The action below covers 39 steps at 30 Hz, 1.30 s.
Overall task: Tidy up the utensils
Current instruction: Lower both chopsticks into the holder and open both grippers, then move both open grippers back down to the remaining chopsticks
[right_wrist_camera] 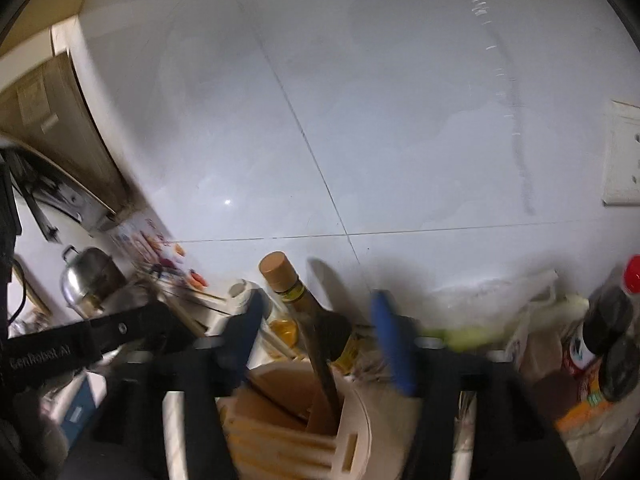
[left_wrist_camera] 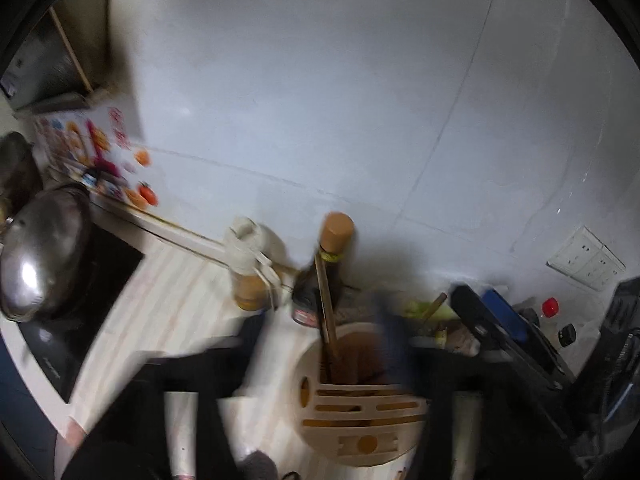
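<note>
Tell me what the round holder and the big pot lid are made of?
The holder looks like pale wood or bamboo: matte tan, with slots cut in its top. The lid looks like metal, probably steel: grey and shiny, with a bright glare spot. Blur keeps me from being sure.

A white tiled wall (left_wrist_camera: 320, 92) fills most of both views, its thin grout lines (right_wrist_camera: 304, 136) crossing the glossy surface, with small glints of lamp light on it. A double socket plate (left_wrist_camera: 586, 260) sits low on the wall at the right. The counter (left_wrist_camera: 168, 304) below is pale with a light wood grain. At its left end a black hob (left_wrist_camera: 60, 344) is set in, with a steel wok lid (left_wrist_camera: 40, 256) resting on it. Behind the hob a colourful printed sheet (left_wrist_camera: 104, 156) leans on the wall. A brown cabinet (right_wrist_camera: 52, 120) hangs above the left corner, a steel kettle (right_wrist_camera: 84, 280) beneath it. The light is dim and cool
</note>
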### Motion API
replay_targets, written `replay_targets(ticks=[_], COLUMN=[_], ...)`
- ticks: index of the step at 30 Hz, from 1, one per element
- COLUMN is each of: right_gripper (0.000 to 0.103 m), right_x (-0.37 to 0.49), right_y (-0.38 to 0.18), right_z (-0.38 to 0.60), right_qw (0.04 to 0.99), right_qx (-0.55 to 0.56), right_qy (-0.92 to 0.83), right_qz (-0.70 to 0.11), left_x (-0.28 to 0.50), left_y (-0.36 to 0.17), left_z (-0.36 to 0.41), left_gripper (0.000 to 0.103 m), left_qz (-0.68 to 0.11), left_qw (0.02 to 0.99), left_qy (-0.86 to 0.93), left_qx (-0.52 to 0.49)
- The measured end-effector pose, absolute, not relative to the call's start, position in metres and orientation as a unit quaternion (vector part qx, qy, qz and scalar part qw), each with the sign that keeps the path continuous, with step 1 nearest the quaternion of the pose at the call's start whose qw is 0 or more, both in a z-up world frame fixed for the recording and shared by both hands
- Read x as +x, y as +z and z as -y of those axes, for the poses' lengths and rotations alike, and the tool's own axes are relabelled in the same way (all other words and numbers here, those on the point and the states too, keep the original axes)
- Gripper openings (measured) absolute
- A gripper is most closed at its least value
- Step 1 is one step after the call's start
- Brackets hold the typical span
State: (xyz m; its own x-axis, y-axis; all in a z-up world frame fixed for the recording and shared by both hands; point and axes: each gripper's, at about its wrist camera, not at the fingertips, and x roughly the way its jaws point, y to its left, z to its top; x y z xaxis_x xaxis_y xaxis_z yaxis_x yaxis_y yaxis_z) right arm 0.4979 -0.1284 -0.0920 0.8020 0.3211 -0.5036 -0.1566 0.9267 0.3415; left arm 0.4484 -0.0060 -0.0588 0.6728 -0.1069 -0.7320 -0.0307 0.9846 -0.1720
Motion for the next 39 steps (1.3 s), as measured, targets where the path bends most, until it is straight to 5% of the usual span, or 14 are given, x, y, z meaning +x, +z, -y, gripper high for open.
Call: replay_targets(ticks=[5, 10, 22, 23, 27, 29, 36, 39], right_gripper=[0.069, 0.069, 0.072, 0.070, 0.029, 0.023, 0.023, 0.023], right_x=[0.468, 0.426, 0.331, 0.324, 0.302, 0.289, 0.267, 0.266], right_y=[-0.076, -0.082, -0.210, -0.222, -0.272, -0.290, -0.308, -0.309], right_z=[0.155, 0.196, 0.271, 0.275, 0.285, 0.288, 0.303, 0.306], right_qw=[0.931, 0.917, 0.840, 0.832, 0.794, 0.784, 0.772, 0.768], right_qx=[0.169, 0.191, 0.216, 0.218, 0.225, 0.218, 0.220, 0.221], right_qy=[0.109, 0.065, -0.036, -0.036, -0.043, -0.047, -0.062, -0.065], right_qz=[-0.305, -0.344, -0.496, -0.509, -0.563, -0.579, -0.593, -0.598], left_x=[0.419, 0.390, 0.329, 0.325, 0.300, 0.290, 0.278, 0.277], left_y=[-0.041, -0.051, -0.191, -0.204, -0.262, -0.286, -0.341, -0.348], left_z=[-0.007, -0.012, 0.047, 0.055, 0.097, 0.118, 0.158, 0.170], left_gripper=[0.103, 0.103, 0.103, 0.103, 0.103, 0.103, 0.051, 0.048], left_qz=[-0.375, -0.370, -0.509, -0.521, -0.580, -0.597, -0.646, -0.643], left_qw=[0.923, 0.926, 0.861, 0.854, 0.813, 0.798, 0.752, 0.752], left_qy=[0.002, 0.031, -0.005, -0.007, -0.048, -0.070, -0.120, -0.125], left_qx=[-0.082, -0.064, 0.001, 0.009, 0.033, 0.046, 0.053, 0.067])
